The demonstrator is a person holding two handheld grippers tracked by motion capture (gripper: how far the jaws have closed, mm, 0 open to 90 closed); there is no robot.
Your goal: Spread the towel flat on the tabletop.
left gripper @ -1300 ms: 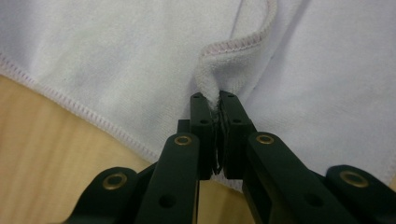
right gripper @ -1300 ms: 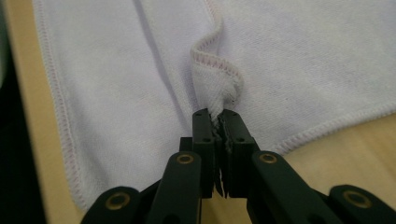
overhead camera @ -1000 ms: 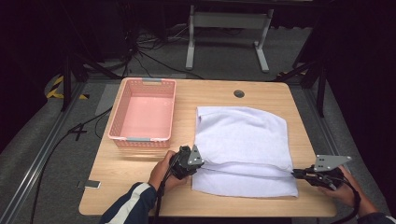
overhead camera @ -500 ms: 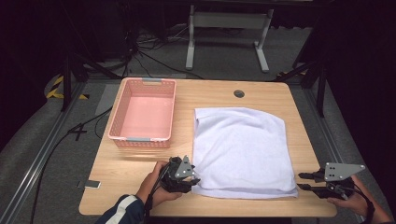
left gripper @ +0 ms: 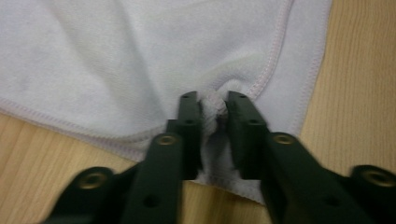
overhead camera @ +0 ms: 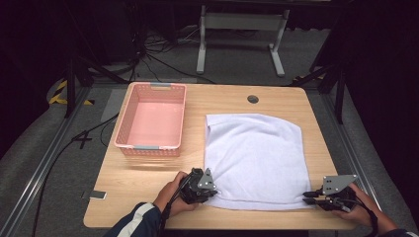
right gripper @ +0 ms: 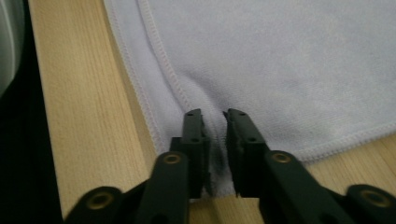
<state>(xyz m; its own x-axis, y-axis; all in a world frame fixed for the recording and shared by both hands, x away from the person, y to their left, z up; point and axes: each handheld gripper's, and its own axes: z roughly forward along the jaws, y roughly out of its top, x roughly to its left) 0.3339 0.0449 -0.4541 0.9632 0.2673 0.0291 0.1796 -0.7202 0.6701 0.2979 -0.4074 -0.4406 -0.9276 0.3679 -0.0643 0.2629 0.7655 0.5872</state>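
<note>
Room: dark floor around us, black cables trailing across it, and a grey metal stand (overhead camera: 240, 37) beyond the table at 12 o'clock.
Surface: we work at a light wooden table (overhead camera: 148, 177) with a round dark cable hole (overhead camera: 253, 99) near its far edge.
Towel: a white towel (overhead camera: 254, 155) lies spread flat on the table's right half, toward 3 o'clock from the centre; it looks doubled over, with two stitched hems running side by side in both gripper views.
Basket: a pink plastic basket (overhead camera: 123, 133) sits at about 10 o'clock, just beside the towel's left edge but apart from it, with nothing in it.
Left gripper: our left gripper (overhead camera: 210, 190) rests at the towel's near-left corner, about 7 o'clock; in the left gripper view (left gripper: 214, 100) the jaws are pressed onto a bunched tuck of towel, which puckers up between them.
Right gripper: our right gripper (overhead camera: 309, 197) sits at the towel's near-right corner, about 5 o'clock; in the right gripper view (right gripper: 214, 114) the jaws pinch a fold of cloth just inside the hem, with a narrow gap between the tips.
Hands: our left hand (overhead camera: 170, 195) and right hand (overhead camera: 363, 207) wrap around the gripper bodies at the table's near edge.
Small item: a flat grey tag (overhead camera: 95, 195) lies at the near-left corner of the table; we cannot tell what it is.
</note>
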